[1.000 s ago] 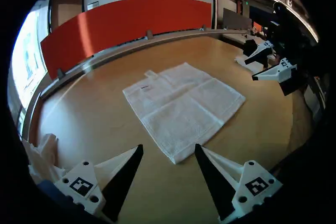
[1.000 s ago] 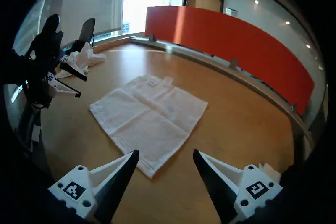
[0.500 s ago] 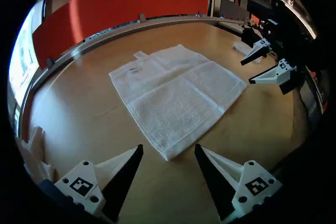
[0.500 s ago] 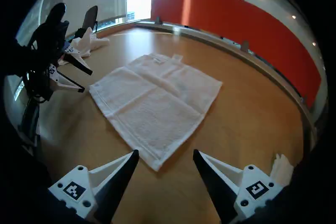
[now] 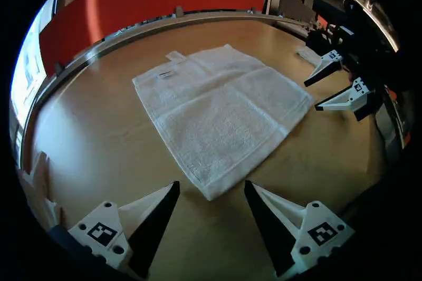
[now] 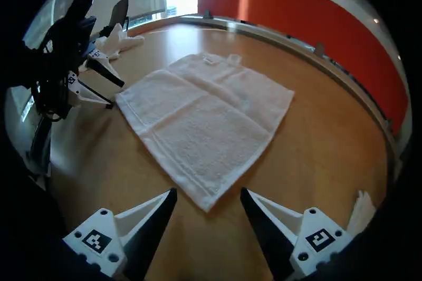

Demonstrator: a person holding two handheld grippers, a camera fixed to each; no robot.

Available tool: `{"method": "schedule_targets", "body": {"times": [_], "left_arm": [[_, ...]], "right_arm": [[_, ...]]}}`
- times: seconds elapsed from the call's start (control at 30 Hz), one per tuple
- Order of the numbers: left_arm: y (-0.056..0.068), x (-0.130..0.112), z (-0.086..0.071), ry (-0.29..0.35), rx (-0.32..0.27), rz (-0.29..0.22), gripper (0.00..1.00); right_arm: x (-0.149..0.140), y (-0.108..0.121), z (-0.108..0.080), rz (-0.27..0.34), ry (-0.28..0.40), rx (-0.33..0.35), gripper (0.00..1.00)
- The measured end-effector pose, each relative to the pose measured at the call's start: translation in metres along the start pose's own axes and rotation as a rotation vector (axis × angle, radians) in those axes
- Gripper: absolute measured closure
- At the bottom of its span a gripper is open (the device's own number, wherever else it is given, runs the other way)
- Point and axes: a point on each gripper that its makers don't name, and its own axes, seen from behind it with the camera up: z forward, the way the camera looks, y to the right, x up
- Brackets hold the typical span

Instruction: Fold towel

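A white towel [image 5: 221, 107] lies flat and spread out on the wooden table [image 5: 95, 133], one corner pointing at each camera. In the left gripper view my left gripper [image 5: 211, 190] is open just above the near corner, which sits between the fingertips. The right gripper [image 5: 318, 94] hovers open at the towel's right-hand corner there. In the right gripper view the towel [image 6: 205, 117] has its near corner between the open fingers of my right gripper [image 6: 207, 196]. The left gripper [image 6: 116, 95] hangs open by the towel's left corner.
A red partition [image 5: 153, 1] runs behind the table's far edge. Crumpled white cloth [image 6: 118, 41] lies at the table's far left in the right gripper view, and another bit [image 6: 361, 210] at its right edge. Bare wood surrounds the towel.
Both grippers have come down and closer to the towel, so it looks larger and its near corners now lie between the fingertips. Both stay open.
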Motion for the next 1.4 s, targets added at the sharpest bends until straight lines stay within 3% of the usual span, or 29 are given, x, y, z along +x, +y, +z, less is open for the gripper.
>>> {"method": "schedule_targets", "body": {"times": [0.2,0.37,0.8,0.93,1.13,1.4], "left_arm": [[-0.0002,-0.0038,0.0032,-0.013,0.005,0.016,0.12],[-0.0027,-0.0042,0.0043,-0.015,0.018,0.019,0.2],[-0.0042,-0.004,0.0048,-0.022,0.024,0.027,0.28],[-0.0028,-0.0037,0.0048,-0.021,0.021,0.032,0.31],[-0.0009,-0.0034,0.0048,-0.023,0.017,0.038,0.36],[0.0026,-0.0024,0.0047,-0.026,0.011,0.045,0.48]], "right_arm": [[-0.0054,0.0015,0.0021,-0.001,-0.022,0.003,0.19],[-0.0081,0.0015,0.0046,0.005,-0.028,0.007,0.27],[-0.0075,0.0004,0.0032,0.009,-0.026,0.01,0.32],[-0.0075,-0.0002,0.0027,0.01,-0.026,0.011,0.48],[-0.0072,-0.0014,0.003,0.009,-0.025,0.013,0.53],[-0.0077,-0.002,0.0026,0.018,-0.025,0.016,0.75]]}}
